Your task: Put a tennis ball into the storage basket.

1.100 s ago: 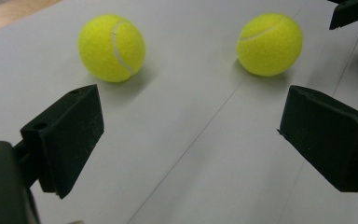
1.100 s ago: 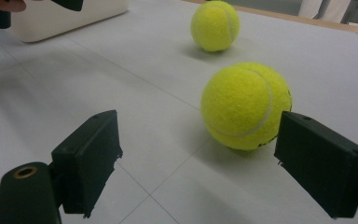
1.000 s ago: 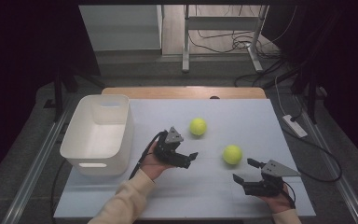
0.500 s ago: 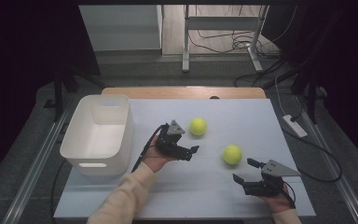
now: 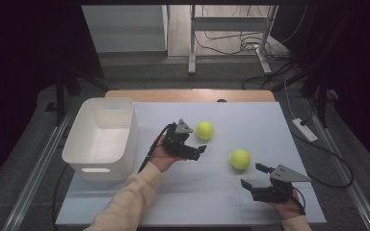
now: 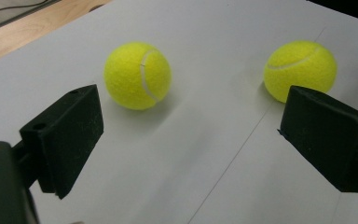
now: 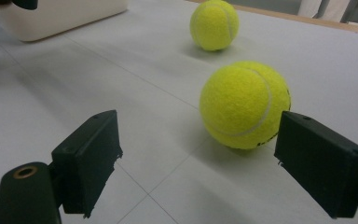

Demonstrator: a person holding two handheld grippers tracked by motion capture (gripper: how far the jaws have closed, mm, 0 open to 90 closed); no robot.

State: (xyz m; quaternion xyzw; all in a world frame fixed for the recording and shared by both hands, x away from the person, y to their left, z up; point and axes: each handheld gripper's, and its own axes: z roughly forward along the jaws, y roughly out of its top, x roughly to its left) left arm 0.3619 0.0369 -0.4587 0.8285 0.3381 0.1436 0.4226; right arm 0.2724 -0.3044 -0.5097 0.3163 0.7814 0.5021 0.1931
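Observation:
Two yellow tennis balls lie on the white table top. The far ball (image 5: 204, 130) (image 6: 137, 76) (image 7: 214, 24) rests just right of my left gripper (image 5: 196, 140) (image 6: 193, 130), which is open and empty, its jaws pointing right. The near ball (image 5: 240, 159) (image 6: 300, 69) (image 7: 244, 105) lies a little ahead of my right gripper (image 5: 251, 175) (image 7: 205, 158), also open and empty. In the right gripper view the near ball sits just beyond the right jaw, with no contact. Both grippers are held in a person's hands.
A white plastic bin (image 5: 99, 137) (image 7: 60, 14) stands empty at the table's left. A wooden strip (image 5: 188, 95) runs along the far edge. A white power strip (image 5: 304, 129) and cables lie on the floor to the right.
My left gripper has moved a little away from the person and closer to the far ball. The right gripper and both balls have stayed put.

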